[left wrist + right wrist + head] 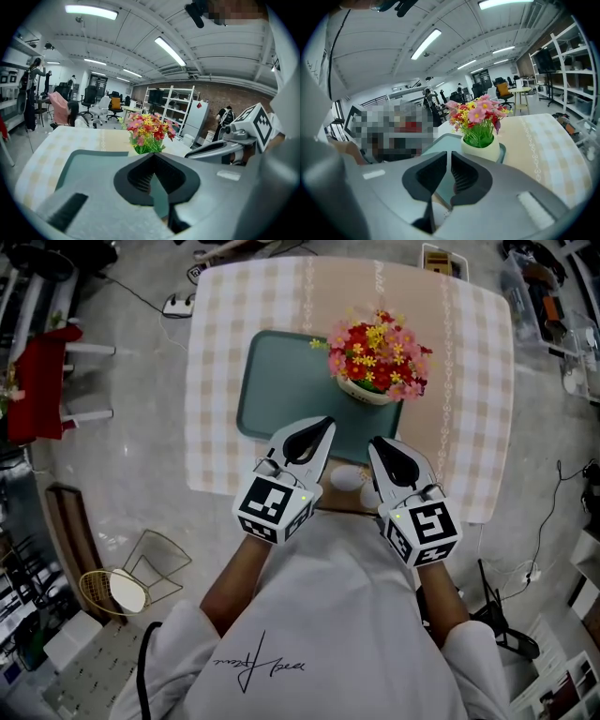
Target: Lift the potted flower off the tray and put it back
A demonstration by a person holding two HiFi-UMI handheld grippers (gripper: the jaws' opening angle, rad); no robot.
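Potted flower (378, 367) stands in the far right corner of the tray (272, 390). The left claw (326, 422) is pressed together; the right claw (374, 441) is slightly parted. Both are empty.

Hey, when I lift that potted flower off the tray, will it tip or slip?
Probably top-heavy: the blooms spread wider than the small cream pot, so it may tip if jerked. The pot looks smooth and rounded, so it might slip in a pinch. The thin stems look floppy, so gripping the pot seems safer.
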